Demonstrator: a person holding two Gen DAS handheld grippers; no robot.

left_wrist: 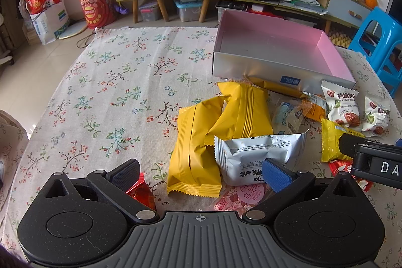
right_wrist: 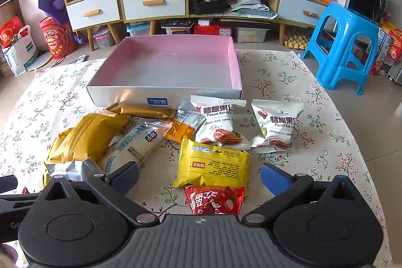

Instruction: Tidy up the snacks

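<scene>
A silver box with a pink inside point(left_wrist: 273, 55) point(right_wrist: 165, 67) stands empty on the floral cloth, and a heap of snack packets lies in front of it. My left gripper point(left_wrist: 201, 173) hangs open above two plain yellow packets point(left_wrist: 193, 142) and a pale grey-blue packet point(left_wrist: 253, 155); nothing sits between its pads. My right gripper point(right_wrist: 201, 176) is open too, over a yellow labelled packet point(right_wrist: 213, 163) and a red packet point(right_wrist: 213, 200). Two white pecan packets point(right_wrist: 218, 122) point(right_wrist: 276, 122) lie just before the box. The right gripper's body point(left_wrist: 371, 160) shows at the right edge of the left wrist view.
The floral cloth point(left_wrist: 113, 82) covers the low table, whose left half holds no packets. A blue plastic stool point(right_wrist: 344, 44) stands off the table's right corner. Behind are cabinets with drawers point(right_wrist: 150, 4), storage bins and a red drum point(left_wrist: 95, 6) on the floor.
</scene>
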